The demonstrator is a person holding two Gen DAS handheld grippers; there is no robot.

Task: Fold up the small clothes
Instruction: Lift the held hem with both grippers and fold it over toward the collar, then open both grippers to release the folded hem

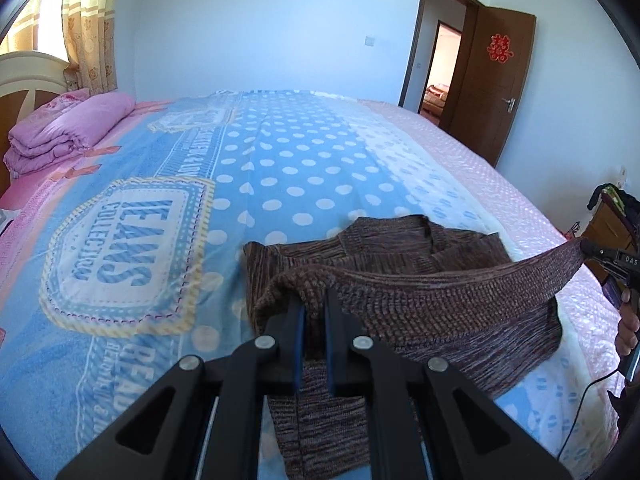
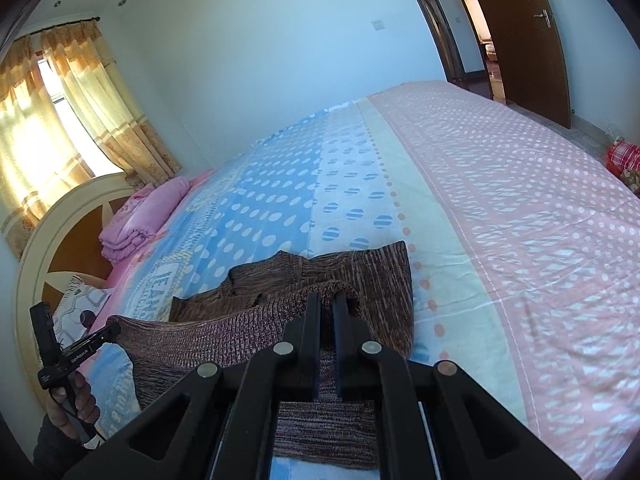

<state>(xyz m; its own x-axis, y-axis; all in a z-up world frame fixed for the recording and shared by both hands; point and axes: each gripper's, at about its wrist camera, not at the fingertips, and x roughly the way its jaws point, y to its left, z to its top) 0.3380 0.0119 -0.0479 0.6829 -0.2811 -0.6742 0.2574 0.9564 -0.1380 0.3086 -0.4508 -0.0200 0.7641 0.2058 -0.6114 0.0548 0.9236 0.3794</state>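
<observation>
The brown sweater (image 1: 400, 264) is lying on the bed (image 1: 304, 160), near its front edge, across the blue dotted sheet. The left gripper (image 1: 315, 300) is pinching 1 corner of the ribbed hem between its fingers (image 1: 298, 320), and the right gripper (image 2: 328, 304) is pinching the other corner. The hem is stretching taut between the 2, lifted above the sweater's body. A folded pink quilt (image 1: 68, 132) is sitting by the headboard (image 2: 60, 232).
</observation>
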